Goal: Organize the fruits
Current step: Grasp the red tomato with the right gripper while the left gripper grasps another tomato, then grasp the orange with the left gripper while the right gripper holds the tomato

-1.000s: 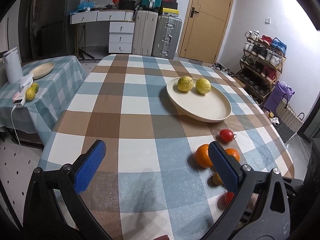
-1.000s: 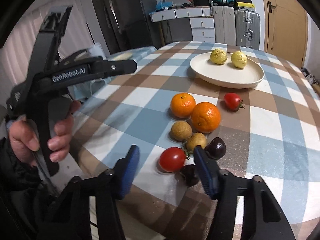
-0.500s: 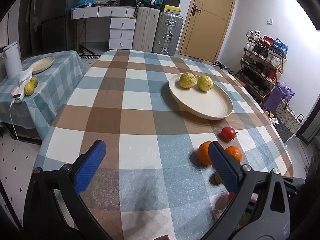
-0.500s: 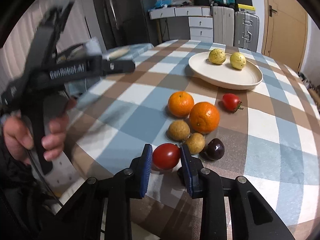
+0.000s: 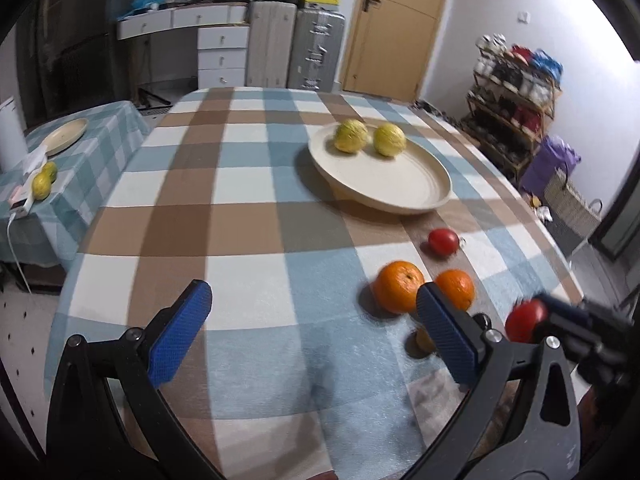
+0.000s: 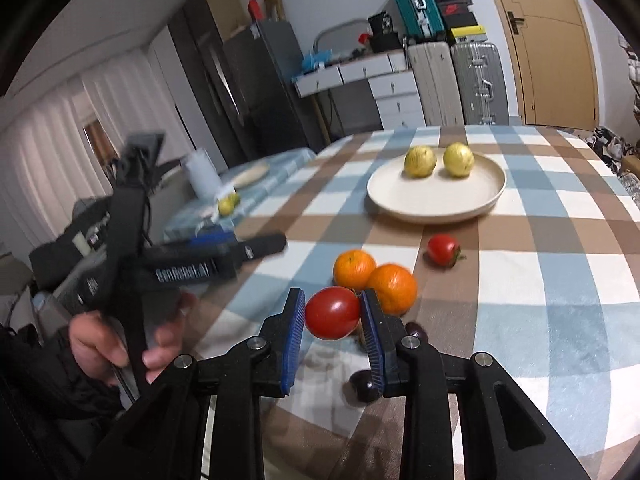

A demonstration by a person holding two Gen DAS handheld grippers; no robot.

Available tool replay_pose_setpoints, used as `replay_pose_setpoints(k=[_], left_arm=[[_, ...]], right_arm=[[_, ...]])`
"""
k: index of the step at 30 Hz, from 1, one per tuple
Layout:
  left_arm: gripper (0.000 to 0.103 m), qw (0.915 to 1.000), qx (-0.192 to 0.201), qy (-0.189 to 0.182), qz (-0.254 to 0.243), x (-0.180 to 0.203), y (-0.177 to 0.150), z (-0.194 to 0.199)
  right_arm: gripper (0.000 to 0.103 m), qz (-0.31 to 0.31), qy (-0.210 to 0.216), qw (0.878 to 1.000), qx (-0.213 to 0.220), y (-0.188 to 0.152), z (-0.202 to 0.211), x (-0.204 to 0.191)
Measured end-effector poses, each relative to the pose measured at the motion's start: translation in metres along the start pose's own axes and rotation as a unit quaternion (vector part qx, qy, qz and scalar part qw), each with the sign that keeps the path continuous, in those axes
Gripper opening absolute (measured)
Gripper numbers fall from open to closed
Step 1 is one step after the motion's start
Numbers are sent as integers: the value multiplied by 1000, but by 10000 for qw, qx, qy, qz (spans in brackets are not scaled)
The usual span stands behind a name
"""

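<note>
While the right gripper (image 6: 332, 320) is up off the surface (image 6: 560, 264), its blue fingers (image 6: 291, 332) squeeze a red tomato (image 6: 333, 318) between them, one pad on each side. From the left camera the same tomato shows as a red blur at the right edge, held in the black tool.

Over on the left, a hand (image 6: 120, 344) holds the left gripper (image 5: 316, 336). White letters on its black arm read "GenRobot.AI", a bit smeared. Its blue fingers (image 5: 180, 336) stand wide apart with nothing between them, above the checked cloth.

Under the held tomato, two oranges (image 6: 354, 268) sit side by side, touching. A small brownish fruit (image 5: 424, 340) peeks out behind the left gripper's right finger. Two dark purple fruits (image 6: 362, 386) lie close to the right gripper, partly hidden by it. Another red tomato (image 6: 442, 250) rests alone between the oranges and a big cream plate (image 6: 436, 210). On the far part of that plate are two yellow-green fruits (image 6: 420, 161), close together.

Off to the side, a smaller table (image 5: 92, 168) with a checked cloth has another plate (image 5: 64, 136) and two little yellow fruits (image 5: 42, 184).

At the back, by the door (image 5: 394, 28), stand grey suitcases (image 5: 296, 48). Some boxes on top have marks, but they are too small to read.
</note>
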State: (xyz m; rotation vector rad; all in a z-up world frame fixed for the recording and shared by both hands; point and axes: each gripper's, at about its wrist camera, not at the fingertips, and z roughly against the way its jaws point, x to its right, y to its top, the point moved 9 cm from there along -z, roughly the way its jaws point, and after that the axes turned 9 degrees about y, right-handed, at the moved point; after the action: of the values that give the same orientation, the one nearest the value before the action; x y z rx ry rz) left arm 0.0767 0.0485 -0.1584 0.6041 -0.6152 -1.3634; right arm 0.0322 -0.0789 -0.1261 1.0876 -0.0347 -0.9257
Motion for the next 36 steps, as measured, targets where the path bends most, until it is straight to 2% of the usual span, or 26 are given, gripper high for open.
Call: replay_pose_setpoints(k=[6, 13, 20, 26, 33, 36], left_arm=[[102, 9992, -175, -142, -325, 23, -3, -14], [102, 9978, -369, -324, -440, 36, 1, -32], [102, 9955, -680, -588, -289, 40, 1, -55], [101, 9929, -728, -902, -265, 48, 0, -60], [92, 9925, -597, -925, -534, 60, 0, -55], [81, 9908, -620, -1067, -547, 63, 0, -55]], right_arm=[[29, -205, -20, 9995, 236, 9, 9, 18], [29, -296, 14, 9986, 443, 15, 18, 35], [29, -484, -5, 9977, 480, 16, 19, 57], [29, -513, 0, 9977, 444, 16, 16, 63], [29, -542, 8, 9982, 248, 15, 4, 66], [29, -515, 11, 9984, 234, 15, 4, 64]])
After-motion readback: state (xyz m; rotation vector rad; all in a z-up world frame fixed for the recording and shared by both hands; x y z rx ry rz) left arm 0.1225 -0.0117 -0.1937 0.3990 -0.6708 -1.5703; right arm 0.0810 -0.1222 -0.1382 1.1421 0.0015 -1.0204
